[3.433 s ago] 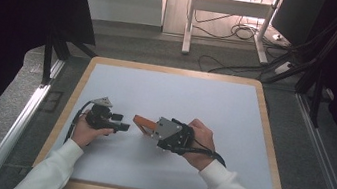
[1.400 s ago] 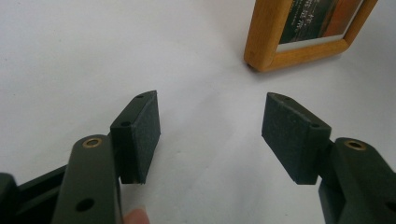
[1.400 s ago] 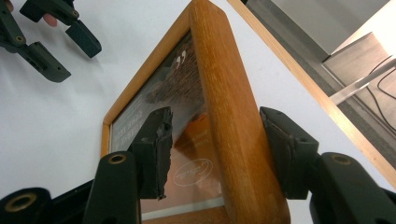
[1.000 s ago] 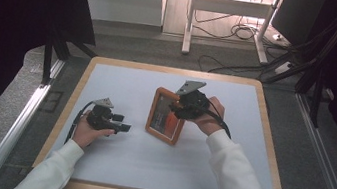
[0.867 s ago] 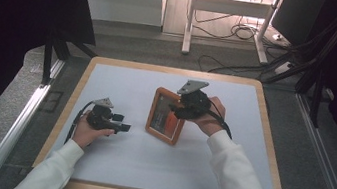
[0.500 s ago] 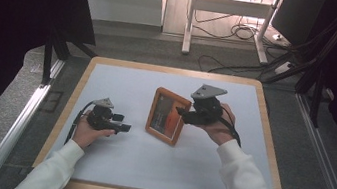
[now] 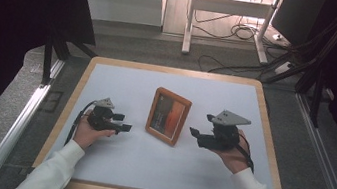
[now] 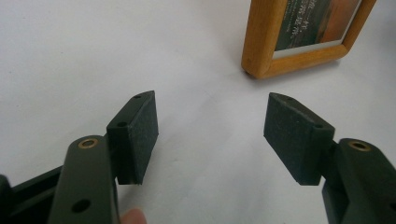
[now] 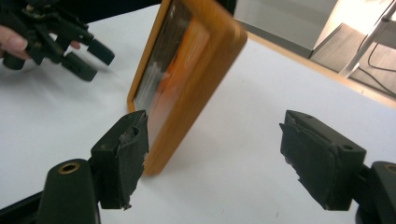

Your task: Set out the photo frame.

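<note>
Wooden picture frame standing on the white table between the left gripper, jaws wide and empty, and the right gripper, jaws just opening, nothing between them.

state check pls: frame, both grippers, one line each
picture frame: standing upright on the table, free of both grippers
left gripper: jaws open, nothing between them, short of the frame
right gripper: jaws have just been opening, now open, nothing between them, frame just ahead
</note>
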